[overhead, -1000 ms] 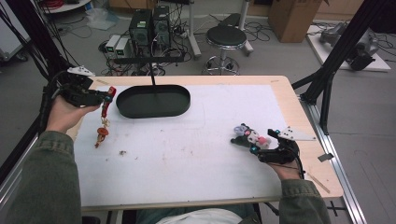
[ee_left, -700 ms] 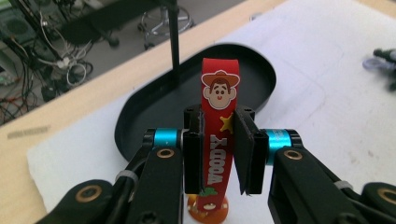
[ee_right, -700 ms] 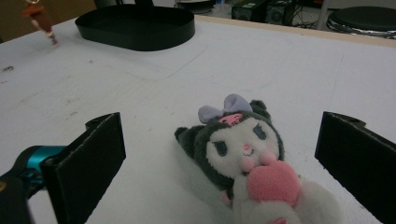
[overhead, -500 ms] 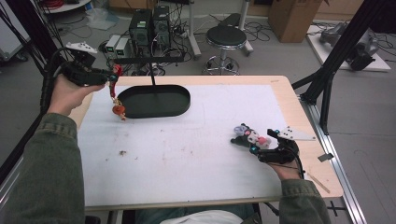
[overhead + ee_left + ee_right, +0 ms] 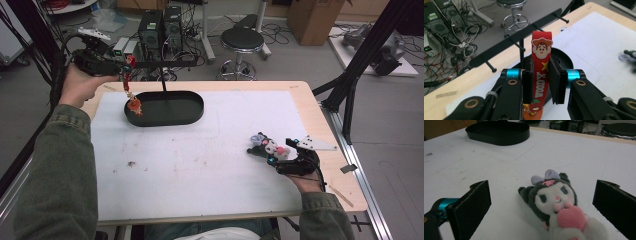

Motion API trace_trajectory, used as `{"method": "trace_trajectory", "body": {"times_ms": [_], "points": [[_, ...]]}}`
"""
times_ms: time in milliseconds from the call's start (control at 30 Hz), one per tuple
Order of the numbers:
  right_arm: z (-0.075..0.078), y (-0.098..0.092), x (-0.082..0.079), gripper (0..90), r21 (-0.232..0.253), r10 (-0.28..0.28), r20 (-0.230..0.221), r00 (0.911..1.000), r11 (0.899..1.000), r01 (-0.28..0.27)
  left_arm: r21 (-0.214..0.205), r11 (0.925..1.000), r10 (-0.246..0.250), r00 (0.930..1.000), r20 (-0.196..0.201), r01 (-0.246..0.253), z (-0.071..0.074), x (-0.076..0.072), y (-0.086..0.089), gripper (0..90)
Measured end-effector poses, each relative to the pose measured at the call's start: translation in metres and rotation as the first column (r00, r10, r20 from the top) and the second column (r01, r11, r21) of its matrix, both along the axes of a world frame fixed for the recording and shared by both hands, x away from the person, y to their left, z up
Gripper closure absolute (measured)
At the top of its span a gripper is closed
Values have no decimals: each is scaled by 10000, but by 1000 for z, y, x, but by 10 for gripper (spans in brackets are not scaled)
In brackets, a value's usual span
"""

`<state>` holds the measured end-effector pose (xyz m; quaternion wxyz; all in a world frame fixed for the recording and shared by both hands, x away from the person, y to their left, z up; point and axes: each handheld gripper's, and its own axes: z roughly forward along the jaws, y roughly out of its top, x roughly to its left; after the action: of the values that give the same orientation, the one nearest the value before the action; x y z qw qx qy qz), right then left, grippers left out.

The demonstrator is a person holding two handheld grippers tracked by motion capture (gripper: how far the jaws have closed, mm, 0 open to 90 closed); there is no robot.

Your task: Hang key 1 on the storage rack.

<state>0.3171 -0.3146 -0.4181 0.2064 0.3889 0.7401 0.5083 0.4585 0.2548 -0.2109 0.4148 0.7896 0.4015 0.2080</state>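
**Strap held up by the rack, plush waiting between open jaws**

The left gripper (image 5: 112,62) is raised at the far left corner of the table, its jaws closed on a red strap (image 5: 539,75). The strap runs lengthwise between the jaws, its looped top sticking out past the fingertips toward the rack (image 5: 524,37). That rack is a black bar with short pegs, standing on a post from the oval black tray (image 5: 192,107). In the left gripper view the loop sits just near of the bar, close to a peg, with the strap's long axis pointing across it. A likely next move is slipping the loop onto a peg, so that gap between loop and peg matters most. The left hand is the nearer one by far.

The strap is glossy red with a cartoon cowboy face at the top, a yellow star and yellow lettering. Small charms (image 5: 134,105) dangle from its lower end over the tray's left edge.

The right gripper (image 5: 280,155) rests on the white mat near the right edge, jaws wide apart. A plush (image 5: 559,200) lies between them untouched. It is dark grey and white with a lilac bow and a pink heart.
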Motion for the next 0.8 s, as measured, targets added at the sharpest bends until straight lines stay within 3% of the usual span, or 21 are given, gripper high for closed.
{"method": "trace_trajectory", "body": {"times_ms": [200, 300, 533, 633, 800], "points": [[0, 1, -1, 7, -153, 58, 7, 10000, 9999, -58, 66, 10000, -3, 10000, -69, 4, 3, 16, -7, 749], [1, -1, -4, 7, -74, -41, 82, 10000, 10000, 42, 279, 9989, -382, 9990, -234, 388, 3, 24, -15, 749], [0, -4, -6, 7, 15, -149, 5, 9999, 9999, 149, 584, 9972, -455, 9986, -279, 470, -2, 40, -29, 748], [-1, -4, -5, 7, -65, -83, -16, 10000, 9999, 83, 899, 9946, -479, 9981, -375, 511, -5, 49, -33, 749], [-2, -5, -3, 7, -50, -104, -65, 9999, 9999, 104, 840, 9956, -396, 9988, -295, 419, -3, 61, -33, 749]]}}
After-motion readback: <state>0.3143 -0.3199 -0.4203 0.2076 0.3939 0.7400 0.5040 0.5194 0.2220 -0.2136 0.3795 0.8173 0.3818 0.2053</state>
